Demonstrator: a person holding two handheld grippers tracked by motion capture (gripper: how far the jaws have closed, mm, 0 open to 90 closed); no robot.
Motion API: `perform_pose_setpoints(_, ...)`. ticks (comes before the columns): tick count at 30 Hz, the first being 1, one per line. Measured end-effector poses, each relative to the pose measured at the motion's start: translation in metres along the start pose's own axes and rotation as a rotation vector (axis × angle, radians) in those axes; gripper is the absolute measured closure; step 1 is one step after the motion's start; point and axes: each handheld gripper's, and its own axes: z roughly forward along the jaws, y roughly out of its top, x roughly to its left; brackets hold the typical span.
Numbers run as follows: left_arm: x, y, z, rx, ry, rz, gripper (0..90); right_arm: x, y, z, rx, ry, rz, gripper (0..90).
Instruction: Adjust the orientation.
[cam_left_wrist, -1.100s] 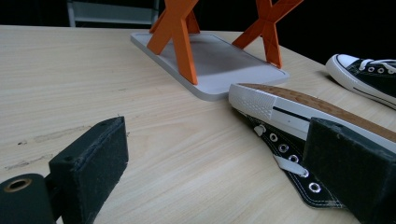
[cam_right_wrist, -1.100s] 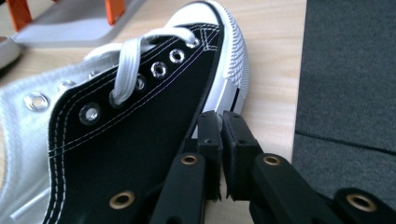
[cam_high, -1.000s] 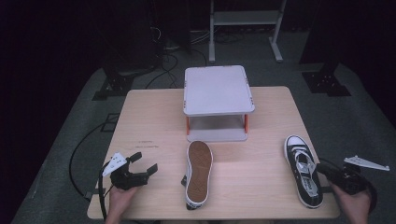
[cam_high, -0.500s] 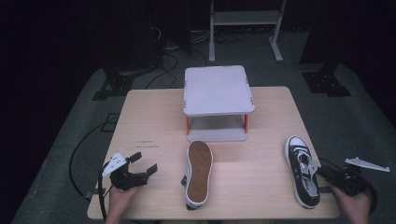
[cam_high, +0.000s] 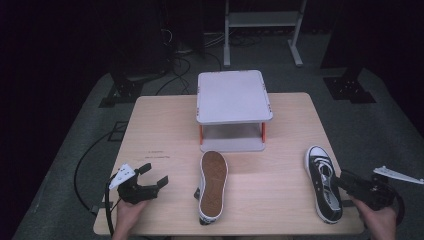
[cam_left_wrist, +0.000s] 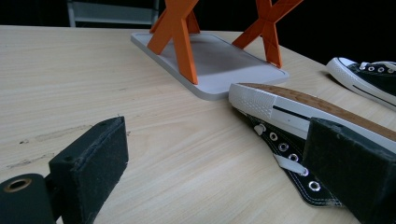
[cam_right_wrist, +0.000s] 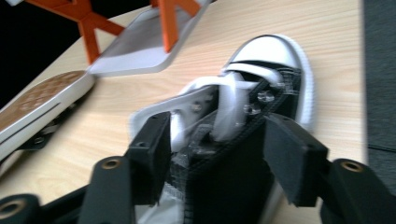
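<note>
Pale wood-grain surface (cam_high: 165, 130), matte, rectangular, with square corners. At about 4 o'clock on it sits the upright sneaker (cam_high: 324, 183): black canvas, white rubber toe cap, white laces, metal eyelets, close to the surface's right edge. The right gripper (cam_high: 345, 181) is at its heel end; its jaws have just been opening and now stand released, with the heel collar between the foam pads but not pinched. The second sneaker (cam_high: 212, 186) lies near 6 o'clock, its tan, finely textured sole up. The left gripper (cam_high: 154, 174) hovers around 8 o'clock with jaws apart on nothing. A grey two-tier stand (cam_high: 234, 95) with orange struts sits at 12 o'clock. Plenty of bare wood left of centre.
</note>
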Motion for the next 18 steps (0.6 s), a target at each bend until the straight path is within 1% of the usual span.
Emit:
perform_pose_setpoints(1,0.000,0.000,0.000,0.000,0.000,0.000,6.2,0.000,0.000,0.000,0.000,0.000,0.000,40.1)
perform_pose_setpoints(2,0.000,0.000,0.000,-0.002,-0.001,-0.001,6.2,0.003,0.001,0.002,0.015,0.007,-0.002,39.3)
perform_pose_setpoints(3,0.000,0.000,0.000,-0.001,0.000,0.000,6.2,0.007,0.001,0.006,0.030,0.014,-0.011,39.3)
perform_pose_setpoints(4,0.000,0.000,0.000,-0.001,0.000,0.001,6.2,0.009,0.001,0.008,0.040,0.011,-0.021,40.1)
perform_pose_setpoints(5,0.000,0.000,0.000,-0.001,0.000,0.000,6.2,0.014,0.000,0.014,0.081,-0.042,-0.069,46.5)
perform_pose_setpoints(6,0.000,0.000,0.000,-0.002,0.000,-0.001,6.2,0.014,0.000,0.014,0.081,-0.042,-0.069,46.5)
perform_pose_setpoints(7,0.000,0.000,0.000,-0.001,-0.001,-0.001,6.2,0.016,0.000,0.016,0.097,-0.065,-0.077,50.0)
perform_pose_setpoints(8,0.000,0.000,0.000,-0.001,0.000,-0.001,6.2,0.018,-0.001,0.018,0.110,-0.088,-0.095,54.4)
perform_pose_setpoints(9,0.000,0.000,0.000,-0.001,-0.001,0.000,6.2,0.021,-0.001,0.020,0.123,-0.134,-0.123,63.4)
perform_pose_setpoints(10,0.000,0.000,0.000,-0.001,-0.001,0.000,6.2,0.021,-0.001,0.020,0.123,-0.134,-0.123,63.4)
perform_pose_setpoints(11,0.000,0.000,0.000,-0.001,-0.001,-0.001,6.2,0.021,-0.001,0.019,0.127,-0.135,-0.115,66.3)
perform_pose_setpoints(12,0.000,0.000,0.000,0.001,-0.001,0.000,6.2,0.021,0.001,0.018,0.134,-0.137,-0.102,71.3)
perform_pose_setpoints(13,0.000,0.000,0.000,0.001,-0.002,-0.001,6.2,0.022,0.002,0.017,0.144,-0.144,-0.101,77.0)
perform_pose_setpoints(14,0.000,0.000,0.000,0.001,-0.001,-0.001,6.2,0.023,0.003,0.016,0.142,-0.147,-0.105,82.9)
perform_pose_setpoints(15,0.000,0.000,0.000,0.001,0.000,0.000,6.2,0.025,0.004,0.014,0.123,-0.171,-0.133,85.8)
perform_pose_setpoints(16,-0.001,0.000,0.000,0.001,0.000,-0.001,6.2,0.025,0.004,0.013,0.112,-0.175,-0.135,86.5)
perform_pose_setpoints(17,-0.001,0.000,0.000,0.001,0.000,-0.001,6.2,0.024,0.004,0.012,0.106,-0.170,-0.120,87.1)
perform_pose_setpoints(18,-0.001,0.000,0.000,-0.001,0.000,-0.001,6.2,0.018,0.005,0.009,0.080,-0.139,-0.064,87.6)
